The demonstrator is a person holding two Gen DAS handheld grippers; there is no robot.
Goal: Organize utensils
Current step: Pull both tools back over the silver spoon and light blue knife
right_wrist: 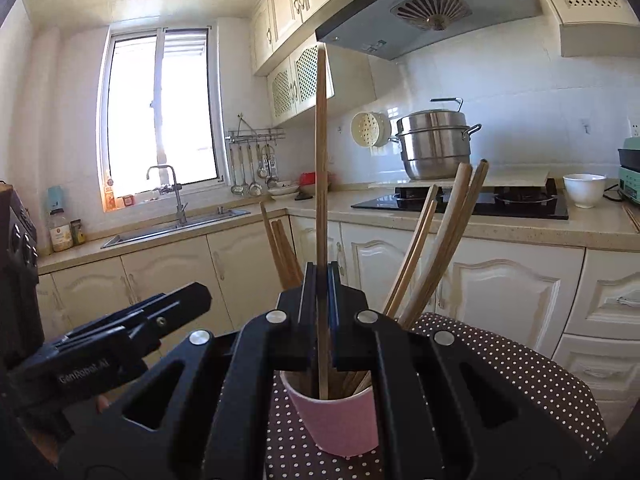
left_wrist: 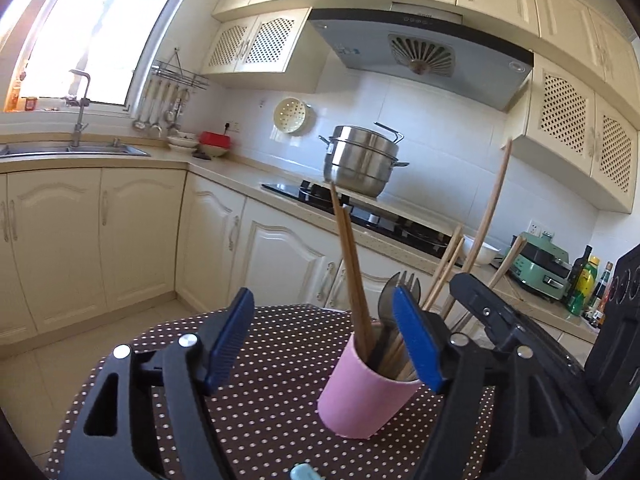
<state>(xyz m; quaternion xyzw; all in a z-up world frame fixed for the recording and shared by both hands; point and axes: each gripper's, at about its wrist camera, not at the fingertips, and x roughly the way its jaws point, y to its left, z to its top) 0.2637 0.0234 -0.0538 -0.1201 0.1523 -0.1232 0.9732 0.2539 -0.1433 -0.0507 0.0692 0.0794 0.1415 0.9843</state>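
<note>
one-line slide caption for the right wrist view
Right gripper clamps one long wooden chopstick standing upright in the pink cup.

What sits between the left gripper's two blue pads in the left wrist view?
Mostly bare polka-dot tablecloth. The left gripper stands open, and the pink cup of chopsticks sits just inside its right-hand pad, which partly covers it.

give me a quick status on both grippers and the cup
Left gripper open, empty. Right gripper shut on chopstick, lower end inside pink cup. Nothing blocking.
</note>
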